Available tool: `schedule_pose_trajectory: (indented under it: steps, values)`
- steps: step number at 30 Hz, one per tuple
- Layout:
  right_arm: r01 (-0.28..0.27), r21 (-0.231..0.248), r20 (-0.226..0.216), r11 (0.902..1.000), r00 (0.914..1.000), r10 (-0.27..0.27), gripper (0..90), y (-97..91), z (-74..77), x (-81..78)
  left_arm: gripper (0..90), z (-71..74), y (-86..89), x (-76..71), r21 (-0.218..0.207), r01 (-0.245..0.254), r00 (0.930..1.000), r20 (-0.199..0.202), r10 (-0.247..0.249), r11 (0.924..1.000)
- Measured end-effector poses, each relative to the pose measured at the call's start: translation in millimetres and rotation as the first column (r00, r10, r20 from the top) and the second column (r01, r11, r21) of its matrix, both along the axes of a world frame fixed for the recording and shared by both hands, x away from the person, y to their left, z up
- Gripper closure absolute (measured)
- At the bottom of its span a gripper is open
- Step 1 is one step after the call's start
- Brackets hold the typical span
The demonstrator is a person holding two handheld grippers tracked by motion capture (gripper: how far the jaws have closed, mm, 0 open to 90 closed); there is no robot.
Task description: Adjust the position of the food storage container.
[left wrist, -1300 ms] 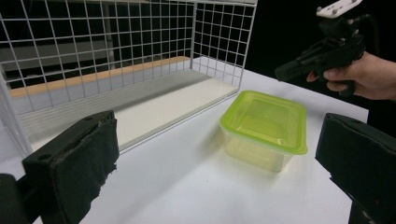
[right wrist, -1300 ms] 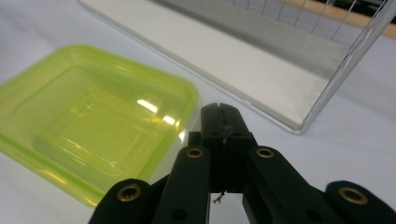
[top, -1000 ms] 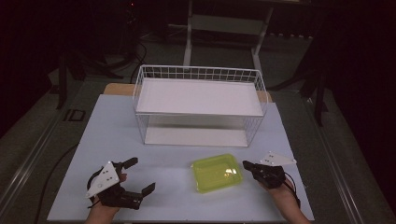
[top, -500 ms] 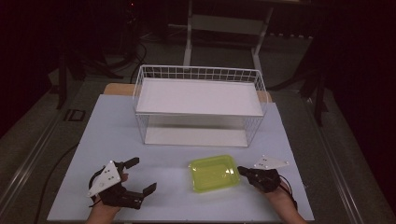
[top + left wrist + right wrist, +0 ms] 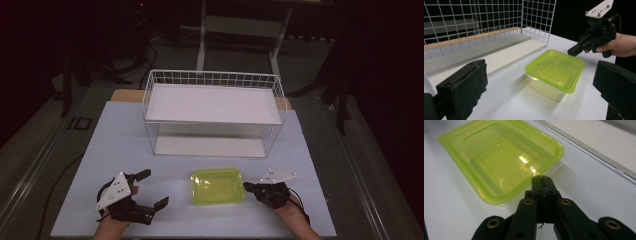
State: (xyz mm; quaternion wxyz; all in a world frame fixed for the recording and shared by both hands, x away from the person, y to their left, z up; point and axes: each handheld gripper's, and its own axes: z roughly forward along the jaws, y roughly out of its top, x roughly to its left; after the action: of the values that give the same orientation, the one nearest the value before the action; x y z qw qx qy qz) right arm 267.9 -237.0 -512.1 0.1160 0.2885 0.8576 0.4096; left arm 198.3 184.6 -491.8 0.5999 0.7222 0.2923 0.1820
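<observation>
A lime-green lidded plastic container (image 5: 218, 186) sits on the white table (image 5: 125, 145) in the lower middle of the high view, just in front of the white wire basket (image 5: 214, 112) that takes up the centre of that frame. In the left gripper view the container (image 5: 555, 71) lies right of centre, its clear base under a translucent green lid. The right gripper (image 5: 248, 186) is at the container's right edge in the high view, lower right of the frame, its jaws pressed together with nothing between them; in the right gripper view its closed tips (image 5: 541, 180) are at the lid's rim, and whether they touch it cannot be told. The left gripper (image 5: 153, 188) rests at lower left of the high view, well apart from the container, its jaws spread wide.
</observation>
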Motion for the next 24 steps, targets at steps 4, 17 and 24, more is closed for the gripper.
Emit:
schedule_pose_trajectory:
  steps: [4, 17, 24]
  values:
    - [-0.031, -0.004, 0.006, 0.9995, 0.9995, 0.031, 90.0, 8.0, 1.7, -4.1, 0.1, 0.3, -0.5, -0.3, 0.003, 0.006, 1.0, -0.001, -0.006, 1.0]
    - [-0.065, 0.006, -0.004, 0.9979, 0.9979, 0.065, 90.0, 24.1, 1.2, -4.9, 0.1, -0.1, -2.3, -1.4, 0.007, 0.02, 0.9998, -0.006, -0.02, 0.9998]
    - [-0.073, 0.0, -0.002, 0.9973, 0.9973, 0.073, 90.0, 30.1, 1.2, -1.9, 0.1, -1.0, -3.1, -1.0, 0.008, 0.03, 0.9994, -0.015, -0.03, 0.9995]
